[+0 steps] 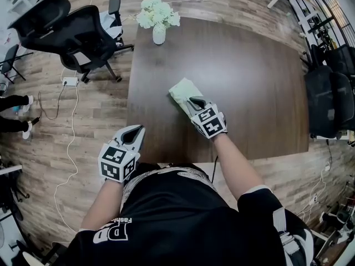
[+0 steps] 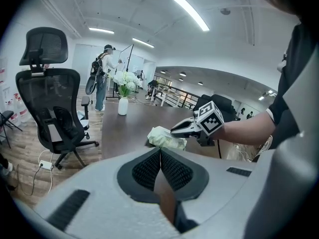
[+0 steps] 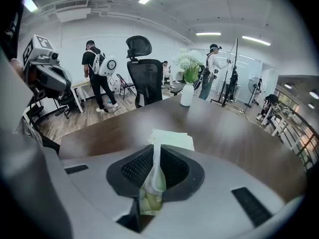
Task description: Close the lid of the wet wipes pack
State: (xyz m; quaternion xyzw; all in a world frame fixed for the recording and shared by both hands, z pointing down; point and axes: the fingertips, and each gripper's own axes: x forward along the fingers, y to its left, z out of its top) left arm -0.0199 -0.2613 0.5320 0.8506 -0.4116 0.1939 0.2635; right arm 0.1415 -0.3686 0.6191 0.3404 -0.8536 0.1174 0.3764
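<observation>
Nearest us, our left gripper hovers at the near left corner of the tabletop, its jaws pressed together with nothing between them. Further in, our right gripper points down onto the pale green wet wipes pack. The pack lies flat near the middle of the tabletop, somewhat closer to the left edge. The right jaws pinch the pack's thin white lid flap, which stands up between them. At the far edge, a white vase holds white flowers.
</observation>
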